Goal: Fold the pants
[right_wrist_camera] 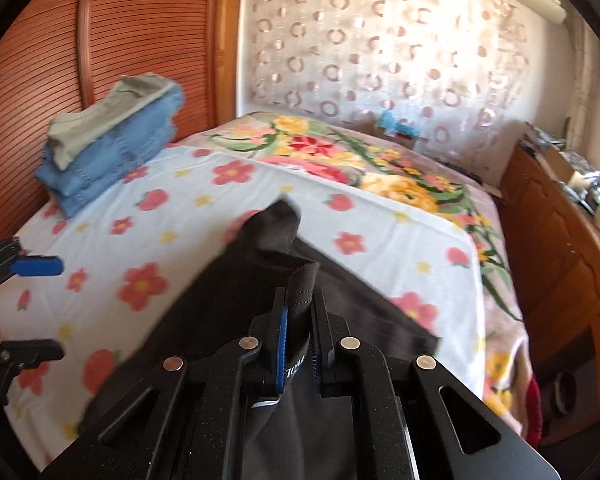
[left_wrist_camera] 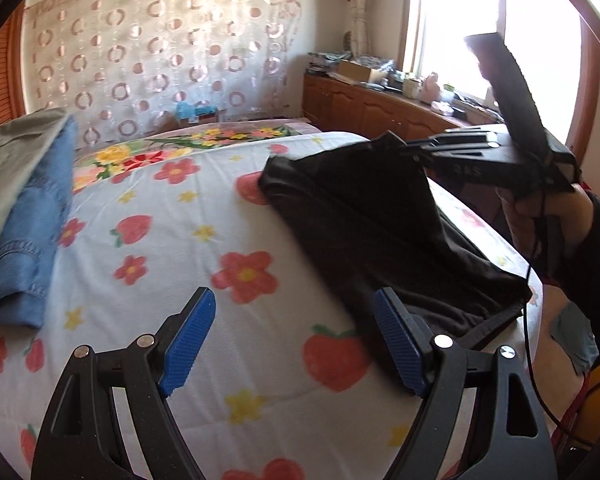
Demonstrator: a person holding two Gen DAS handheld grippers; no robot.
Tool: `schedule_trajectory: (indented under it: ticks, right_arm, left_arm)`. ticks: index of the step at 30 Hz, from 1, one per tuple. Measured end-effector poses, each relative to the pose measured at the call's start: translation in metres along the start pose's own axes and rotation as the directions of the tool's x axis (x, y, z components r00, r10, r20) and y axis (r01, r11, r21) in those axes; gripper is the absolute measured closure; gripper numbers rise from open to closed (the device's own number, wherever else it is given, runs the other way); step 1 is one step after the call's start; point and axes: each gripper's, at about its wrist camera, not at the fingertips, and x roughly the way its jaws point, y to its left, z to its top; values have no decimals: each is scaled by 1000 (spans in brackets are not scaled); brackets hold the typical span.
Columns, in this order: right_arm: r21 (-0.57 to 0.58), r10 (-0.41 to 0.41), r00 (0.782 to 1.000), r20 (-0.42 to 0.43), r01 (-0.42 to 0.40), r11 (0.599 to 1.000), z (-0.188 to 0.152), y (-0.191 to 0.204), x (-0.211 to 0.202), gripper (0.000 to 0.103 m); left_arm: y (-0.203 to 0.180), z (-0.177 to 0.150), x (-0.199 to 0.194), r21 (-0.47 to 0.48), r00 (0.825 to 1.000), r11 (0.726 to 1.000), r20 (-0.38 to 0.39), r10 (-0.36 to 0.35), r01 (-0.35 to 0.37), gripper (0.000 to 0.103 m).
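Black pants [left_wrist_camera: 364, 216] lie on the right part of the flowered bed sheet [left_wrist_camera: 148, 272]. My right gripper [right_wrist_camera: 300, 300] is shut on a hemmed edge of the black pants [right_wrist_camera: 228, 320] and lifts that corner off the bed; from the left wrist view the right gripper [left_wrist_camera: 404, 144] pinches the raised cloth. My left gripper [left_wrist_camera: 294, 320] stands open above the sheet, its blue pads [left_wrist_camera: 190, 336] empty, the right pad next to the pants' near edge. In the right wrist view the left gripper [right_wrist_camera: 40, 308] shows at the left edge, open.
A folded stack of blue jeans with a grey garment on top [left_wrist_camera: 24, 200] sits at the bed's left side, by a wooden wardrobe [right_wrist_camera: 100, 40]. A wooden cabinet [left_wrist_camera: 380, 108] with clutter stands under the window at the right. A patterned curtain hangs behind the bed.
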Motion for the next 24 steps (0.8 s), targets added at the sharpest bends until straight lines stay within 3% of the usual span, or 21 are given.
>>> schedule_trajectory:
  ticks: [5,7,10,18,24]
  right_arm:
    - [90,-26,999,-28,29,996,-9,-19,10,91]
    - [126,-28,999,-35,32,992,-14,-21,13,68]
    - [162,-20,999,-25,24,986,-17,-25,10,53]
    - [191,8,997,-73,6,981,-21,-34,8,52]
    - [259,53,987,-154,-12,966,-18,-56,34,52]
  left_arm:
    - [-16,2,16,47,999,999,-33,1,0,21]
    - [-18,1,22,56,999,998,-53,-9,12,21]
    - [-20,-1,29,58,996,998,-85,-19,24,21]
    - [-22,-9,42,53,990,998,-142,-22,30,21]
    - [-22,-11,46,52,988,998,-155,-24,32,21]
